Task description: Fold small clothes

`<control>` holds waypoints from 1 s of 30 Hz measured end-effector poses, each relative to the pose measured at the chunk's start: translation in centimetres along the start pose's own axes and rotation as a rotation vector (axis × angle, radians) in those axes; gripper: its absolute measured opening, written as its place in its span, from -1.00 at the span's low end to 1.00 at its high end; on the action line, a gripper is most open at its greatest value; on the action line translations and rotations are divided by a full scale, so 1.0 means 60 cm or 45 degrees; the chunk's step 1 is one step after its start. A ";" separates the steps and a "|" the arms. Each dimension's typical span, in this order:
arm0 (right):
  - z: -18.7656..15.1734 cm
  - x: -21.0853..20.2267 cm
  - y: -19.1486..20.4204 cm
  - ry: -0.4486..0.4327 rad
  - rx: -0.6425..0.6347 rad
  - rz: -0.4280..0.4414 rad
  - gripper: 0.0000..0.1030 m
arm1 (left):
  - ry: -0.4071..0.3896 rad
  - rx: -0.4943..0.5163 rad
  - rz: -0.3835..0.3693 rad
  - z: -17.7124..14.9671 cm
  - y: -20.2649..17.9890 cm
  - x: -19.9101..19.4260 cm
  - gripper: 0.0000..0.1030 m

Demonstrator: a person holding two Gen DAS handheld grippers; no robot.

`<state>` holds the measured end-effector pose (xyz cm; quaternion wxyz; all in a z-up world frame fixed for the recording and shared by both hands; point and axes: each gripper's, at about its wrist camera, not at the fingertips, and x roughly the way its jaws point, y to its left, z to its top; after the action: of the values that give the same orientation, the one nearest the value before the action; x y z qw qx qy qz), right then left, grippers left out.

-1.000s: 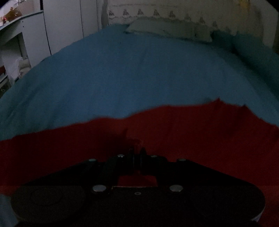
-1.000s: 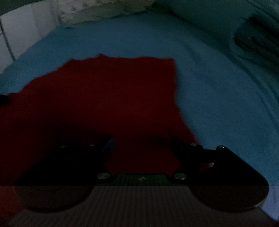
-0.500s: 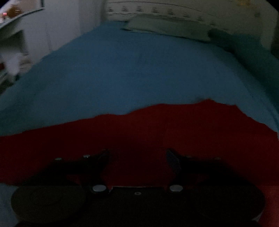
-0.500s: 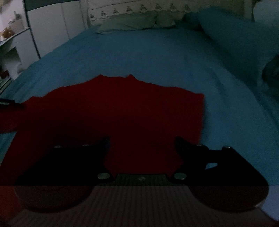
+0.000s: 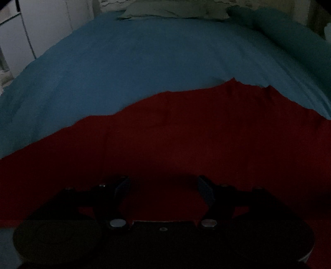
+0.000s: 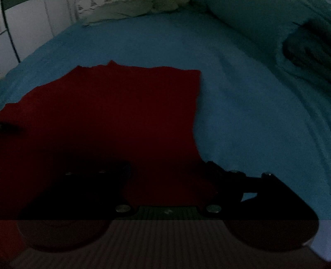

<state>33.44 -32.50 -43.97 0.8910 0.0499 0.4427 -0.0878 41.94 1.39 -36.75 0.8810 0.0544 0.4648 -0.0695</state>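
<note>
Your bed (image 5: 144,62) fills both views, covered in a blue sheet (image 6: 238,113). Lighting is dim, so detail is poor.

A teal blanket (image 5: 289,35) lies bunched along the bed's right side. A pale pillow (image 5: 175,11) sits at the head of the bed, and a white cabinet (image 5: 41,24) stands off the bed's left side.

The red cloth (image 5: 186,134) lies flat on the bed at its near end, directly under both claws. Its far edge is ragged. In the right wrist view its right edge (image 6: 196,103) runs fairly straight, with bare sheet beyond it.

Your left claw (image 5: 163,186) has its 2 fingers spread wide over the red cloth, nothing between them. Your right claw (image 6: 167,171) is also spread wide and gripping nothing; its right finger (image 6: 215,171) sits at the cloth's right edge.
</note>
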 end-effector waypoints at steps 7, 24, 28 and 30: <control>0.044 -0.125 0.034 -0.124 -0.052 0.132 0.86 | -0.081 -0.099 0.062 0.018 0.032 -0.115 0.47; 0.126 -0.275 0.379 -0.215 -0.421 0.399 1.00 | -0.211 -0.823 0.160 -0.071 0.348 -0.333 1.00; 0.108 -0.259 0.479 -0.161 -0.462 0.388 1.00 | -0.230 -0.988 0.170 -0.108 0.458 -0.301 0.97; 0.096 -0.239 0.524 -0.095 -0.451 0.385 1.00 | -0.233 -1.070 0.167 -0.128 0.511 -0.271 0.88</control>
<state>35.75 -1.06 -28.69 0.9047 -0.0447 0.4053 0.1239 31.93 33.96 -26.64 0.8667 -0.2859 0.3684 0.1772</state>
